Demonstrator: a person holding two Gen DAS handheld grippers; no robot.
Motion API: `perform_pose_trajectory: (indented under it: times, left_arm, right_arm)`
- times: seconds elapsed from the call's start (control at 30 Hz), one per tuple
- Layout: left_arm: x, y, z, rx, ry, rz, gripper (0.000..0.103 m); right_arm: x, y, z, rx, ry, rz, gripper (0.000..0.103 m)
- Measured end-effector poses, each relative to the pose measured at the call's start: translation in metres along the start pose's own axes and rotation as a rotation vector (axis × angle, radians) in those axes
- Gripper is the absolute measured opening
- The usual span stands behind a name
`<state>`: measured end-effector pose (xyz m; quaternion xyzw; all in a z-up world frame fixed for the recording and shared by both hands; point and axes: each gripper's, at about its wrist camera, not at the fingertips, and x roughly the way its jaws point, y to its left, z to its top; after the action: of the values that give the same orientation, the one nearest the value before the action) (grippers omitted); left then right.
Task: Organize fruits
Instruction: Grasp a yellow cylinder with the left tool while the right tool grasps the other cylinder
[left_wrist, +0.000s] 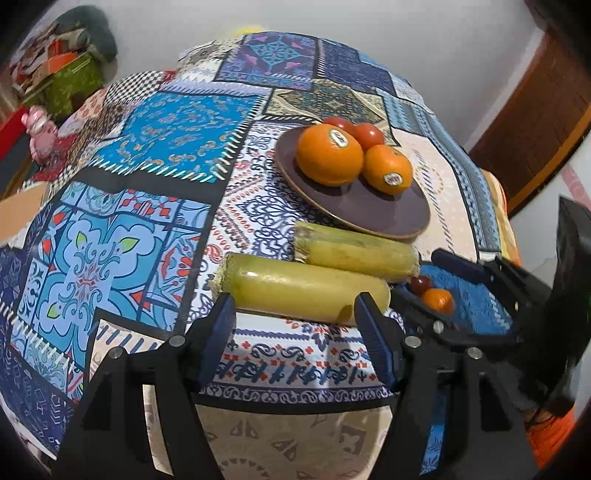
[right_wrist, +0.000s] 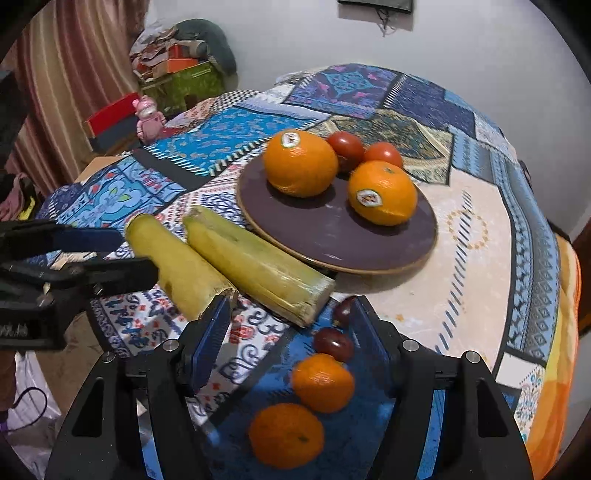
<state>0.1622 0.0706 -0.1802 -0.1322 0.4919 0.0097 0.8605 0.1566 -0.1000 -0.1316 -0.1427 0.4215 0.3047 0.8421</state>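
Observation:
A dark purple plate (left_wrist: 369, 206) (right_wrist: 332, 236) holds two stickered oranges (left_wrist: 330, 154) (right_wrist: 301, 162) and two red tomatoes (left_wrist: 369, 134) (right_wrist: 345, 147). Two yellow-green sugarcane pieces (left_wrist: 306, 286) (right_wrist: 258, 267) lie side by side in front of it. My left gripper (left_wrist: 295, 314) is open, its fingers just short of the near cane piece. My right gripper (right_wrist: 290, 325) is open, over two small dark plums (right_wrist: 333, 343) and two mandarins (right_wrist: 323, 382) on the cloth. The right gripper also shows in the left view (left_wrist: 461, 280).
The table wears a patchwork cloth (left_wrist: 147, 184) (right_wrist: 480, 258). A pink toy (right_wrist: 147, 114) and boxes (right_wrist: 177, 74) sit beyond the far left edge. The cloth's right edge drops off near an orange blanket (right_wrist: 554, 369).

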Motion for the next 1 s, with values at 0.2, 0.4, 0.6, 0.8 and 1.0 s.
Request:
perform_pose_trajectory:
  times: [0.2, 0.4, 0.6, 0.8, 1.0]
  left_arm:
    - [0.004, 0.006, 0.012, -0.082, -0.04, 0.057, 0.074]
    - [0.022, -0.01, 0.014, -0.028, -0.042, 0.138, 0.082]
    - [0.033, -0.006, 0.017, -0.052, -0.013, 0.102, 0.083]
    - [0.047, -0.022, 0.009, 0.009, 0.051, 0.076, 0.077]
    - [0.035, -0.008, 0.005, 0.003, 0.054, 0.044, 0.048]
  right_arm:
    - [0.0, 0.009, 0.001, -0.034, -0.013, 0.029, 0.064]
    - [-0.006, -0.004, -0.001, -0.016, -0.021, 0.037, 0.064]
    - [-0.011, -0.028, -0.001, 0.051, -0.022, 0.056, 0.064]
    - [-0.007, -0.034, 0.007, 0.093, -0.022, 0.118, 0.064]
    - [0.005, -0.023, 0.017, 0.07, 0.013, 0.185, 0.054]
